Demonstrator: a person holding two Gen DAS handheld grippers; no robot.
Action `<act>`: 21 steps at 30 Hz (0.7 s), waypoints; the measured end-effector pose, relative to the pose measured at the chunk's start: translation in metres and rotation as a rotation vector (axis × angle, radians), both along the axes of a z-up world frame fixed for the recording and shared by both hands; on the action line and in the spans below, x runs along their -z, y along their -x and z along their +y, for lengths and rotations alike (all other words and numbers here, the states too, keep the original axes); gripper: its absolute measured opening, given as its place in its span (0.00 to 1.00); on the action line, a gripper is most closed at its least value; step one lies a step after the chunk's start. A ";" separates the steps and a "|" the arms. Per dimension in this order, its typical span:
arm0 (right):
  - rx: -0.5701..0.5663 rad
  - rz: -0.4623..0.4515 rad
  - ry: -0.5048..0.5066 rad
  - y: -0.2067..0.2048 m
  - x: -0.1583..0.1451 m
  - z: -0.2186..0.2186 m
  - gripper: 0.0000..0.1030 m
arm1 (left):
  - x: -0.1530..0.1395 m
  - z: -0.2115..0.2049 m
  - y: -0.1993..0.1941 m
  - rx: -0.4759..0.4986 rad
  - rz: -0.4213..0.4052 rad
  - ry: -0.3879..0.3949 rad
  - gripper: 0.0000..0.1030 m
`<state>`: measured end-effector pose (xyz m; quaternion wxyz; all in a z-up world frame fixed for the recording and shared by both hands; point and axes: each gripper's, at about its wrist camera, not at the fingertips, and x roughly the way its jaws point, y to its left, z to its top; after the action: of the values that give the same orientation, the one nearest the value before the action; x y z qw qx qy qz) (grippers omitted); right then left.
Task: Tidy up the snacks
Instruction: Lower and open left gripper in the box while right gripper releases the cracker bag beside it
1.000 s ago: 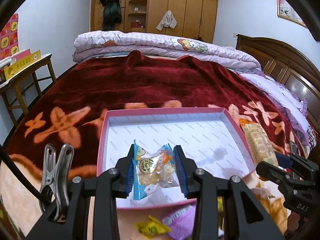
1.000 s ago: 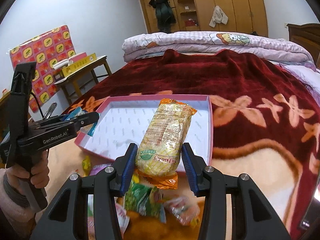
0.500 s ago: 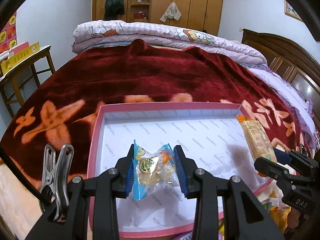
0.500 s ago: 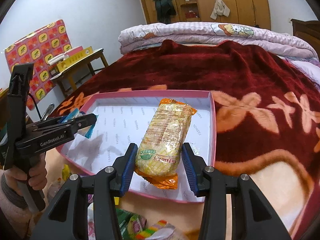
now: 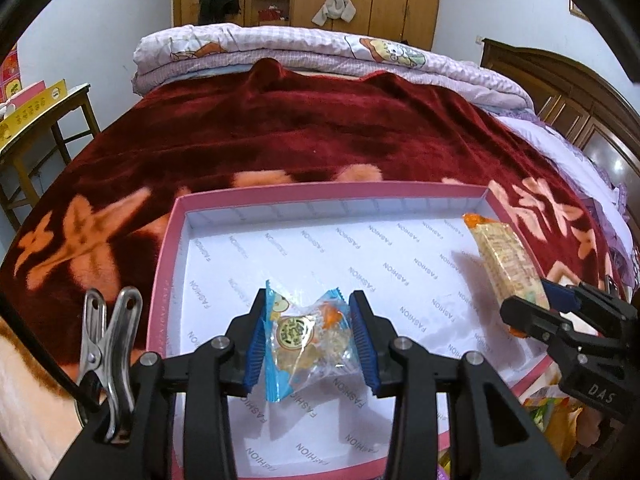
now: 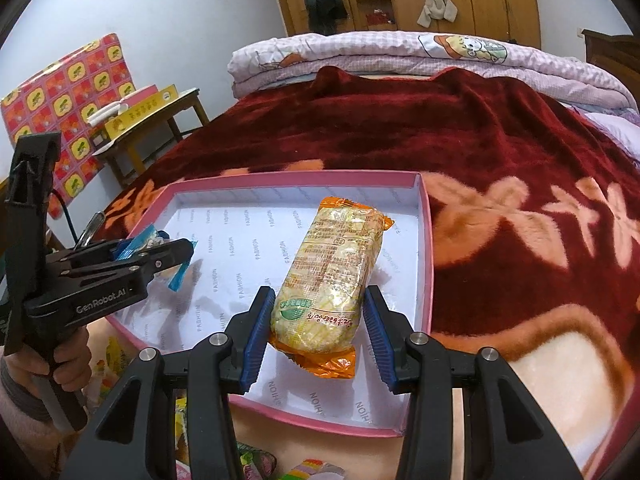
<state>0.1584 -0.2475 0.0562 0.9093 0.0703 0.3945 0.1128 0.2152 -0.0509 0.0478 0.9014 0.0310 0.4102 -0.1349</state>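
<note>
The left claw [image 5: 308, 338] is opening around a small clear candy packet [image 5: 306, 336], which is between its blue pads, low over the white floor of the pink box [image 5: 168, 256]; I judge it is releasing it there. The right claw [image 6: 316, 326] pinches a long yellow cracker pack [image 6: 334, 272] over the box's right side, likely for neat placing. Both claws point steeply down. The box lies on the red bed blanket [image 6: 500, 132].

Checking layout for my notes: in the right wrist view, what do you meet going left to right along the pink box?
Left gripper with the small blue-edged snack → long orange-ended snack pack → box's right wall → red blanket.
</note>
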 end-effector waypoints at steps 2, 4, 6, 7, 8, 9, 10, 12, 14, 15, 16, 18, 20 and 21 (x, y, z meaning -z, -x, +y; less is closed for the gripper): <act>0.001 0.018 -0.013 -0.002 0.003 0.000 0.46 | 0.002 -0.001 -0.003 0.003 0.011 -0.005 0.41; 0.002 0.030 -0.018 -0.003 0.006 0.000 0.46 | 0.003 -0.001 -0.004 0.001 0.018 -0.009 0.44; 0.005 0.026 -0.003 -0.004 0.006 0.002 0.46 | 0.004 0.000 -0.005 0.001 0.026 -0.008 0.46; 0.006 0.024 0.004 -0.004 0.006 0.003 0.46 | 0.005 0.000 -0.006 0.002 0.030 -0.004 0.46; 0.006 0.020 0.010 -0.004 0.005 0.004 0.47 | 0.005 0.000 -0.007 0.005 0.033 0.000 0.47; 0.007 0.018 0.011 -0.004 0.005 0.004 0.48 | 0.006 0.000 -0.007 0.006 0.037 0.002 0.48; 0.007 0.015 0.009 -0.004 0.005 0.005 0.49 | 0.006 0.001 -0.008 0.006 0.040 0.003 0.49; 0.007 0.011 0.004 -0.004 0.004 0.005 0.56 | 0.008 0.001 -0.009 0.004 0.050 -0.002 0.52; 0.004 0.006 -0.001 -0.003 0.003 0.006 0.60 | 0.010 0.002 -0.010 0.006 0.062 -0.010 0.53; 0.003 0.004 -0.001 -0.002 0.003 0.006 0.60 | 0.011 0.003 -0.011 0.007 0.069 -0.008 0.53; 0.003 0.002 -0.001 -0.002 0.002 0.006 0.61 | 0.011 0.003 -0.012 0.007 0.072 -0.004 0.53; 0.006 -0.001 -0.005 0.000 0.001 0.006 0.62 | 0.010 0.004 -0.012 0.006 0.071 -0.003 0.53; 0.009 -0.003 -0.017 0.000 0.000 0.005 0.66 | 0.009 0.005 -0.010 0.004 0.065 -0.010 0.53; 0.008 -0.003 -0.026 0.000 -0.001 0.006 0.68 | 0.007 0.005 -0.008 0.003 0.060 -0.014 0.53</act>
<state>0.1588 -0.2417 0.0567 0.9093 0.0837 0.3913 0.1145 0.2230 -0.0456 0.0405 0.8884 0.0336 0.4377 -0.1343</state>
